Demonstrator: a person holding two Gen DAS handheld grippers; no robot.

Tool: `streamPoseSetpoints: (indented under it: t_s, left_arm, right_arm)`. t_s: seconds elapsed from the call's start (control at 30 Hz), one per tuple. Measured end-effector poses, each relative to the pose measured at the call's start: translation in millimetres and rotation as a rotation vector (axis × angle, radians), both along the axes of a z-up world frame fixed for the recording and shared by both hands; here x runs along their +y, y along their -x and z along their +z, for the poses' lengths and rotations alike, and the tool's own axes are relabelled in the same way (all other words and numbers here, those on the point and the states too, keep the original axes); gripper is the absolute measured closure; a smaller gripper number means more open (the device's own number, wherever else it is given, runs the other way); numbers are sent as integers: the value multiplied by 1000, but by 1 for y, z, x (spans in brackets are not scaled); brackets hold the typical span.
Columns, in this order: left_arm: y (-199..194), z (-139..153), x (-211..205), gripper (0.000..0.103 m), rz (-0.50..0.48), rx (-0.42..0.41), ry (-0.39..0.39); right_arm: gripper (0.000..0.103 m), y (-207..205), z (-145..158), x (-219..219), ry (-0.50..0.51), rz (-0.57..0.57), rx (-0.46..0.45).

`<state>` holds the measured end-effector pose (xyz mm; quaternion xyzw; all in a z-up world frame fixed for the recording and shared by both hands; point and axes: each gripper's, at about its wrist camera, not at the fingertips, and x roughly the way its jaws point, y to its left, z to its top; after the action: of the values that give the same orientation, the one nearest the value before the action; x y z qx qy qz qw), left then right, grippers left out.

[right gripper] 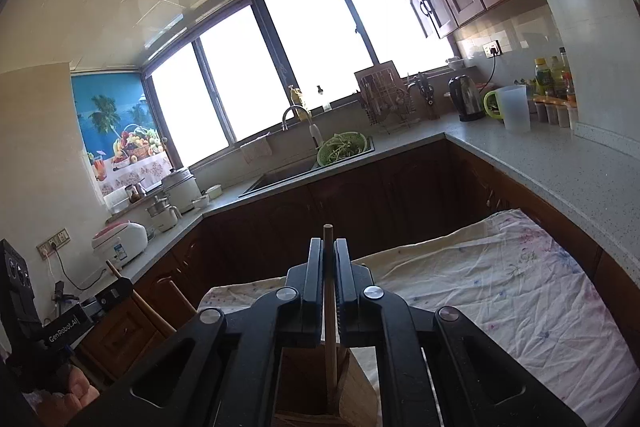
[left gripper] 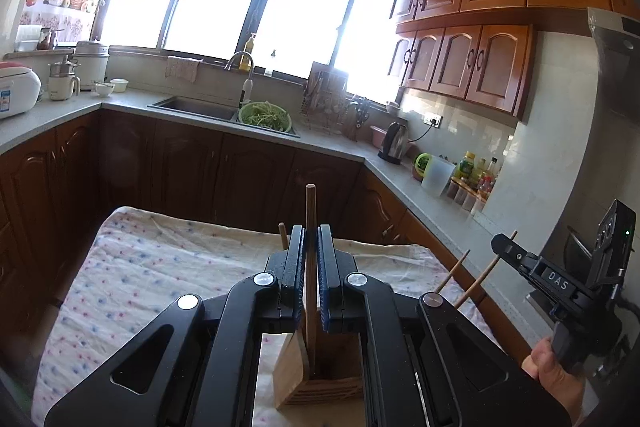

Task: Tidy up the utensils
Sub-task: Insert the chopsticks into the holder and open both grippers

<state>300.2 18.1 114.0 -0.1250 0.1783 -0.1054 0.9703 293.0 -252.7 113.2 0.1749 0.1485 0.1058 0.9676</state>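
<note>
The left gripper [left gripper: 311,239] is clamped on a thin wooden chopstick [left gripper: 310,211], which stands almost upright between its two black jaws and sticks out above them. The lower end of this stick goes down into a wooden utensil holder [left gripper: 320,383] that stands on the table cloth [left gripper: 152,267] with small coloured dots. A second stick tip [left gripper: 282,233] shows just left of the jaws.

The right gripper [right gripper: 329,255] is also closed tight on a chopstick [right gripper: 329,239], held upright, and this one reaches down into a wooden holder [right gripper: 356,387] below the jaws. In the left view the right gripper [left gripper: 505,243] appears at the far right, with a hand [left gripper: 548,363] on its handle and two slanted sticks [left gripper: 480,281] near it.

Behind the table are dark cabinets, a grey counter [left gripper: 340,143], a sink [left gripper: 196,106] and a green colander [left gripper: 265,117] with vegetables.
</note>
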Motion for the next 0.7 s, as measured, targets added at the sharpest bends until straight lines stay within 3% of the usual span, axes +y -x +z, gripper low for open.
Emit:
streamPoseSetpoints:
  t_s: [0.23,0.7]
  left_arm:
    - [-9,-28,-5,97,-9,52,-5]
    - [-15,-30,-12,97,-17,82,-27]
  right_arm:
    - [98,-14,-32,-2,-31,9,76]
    - [96,-18,-28,3,-14,12,101]
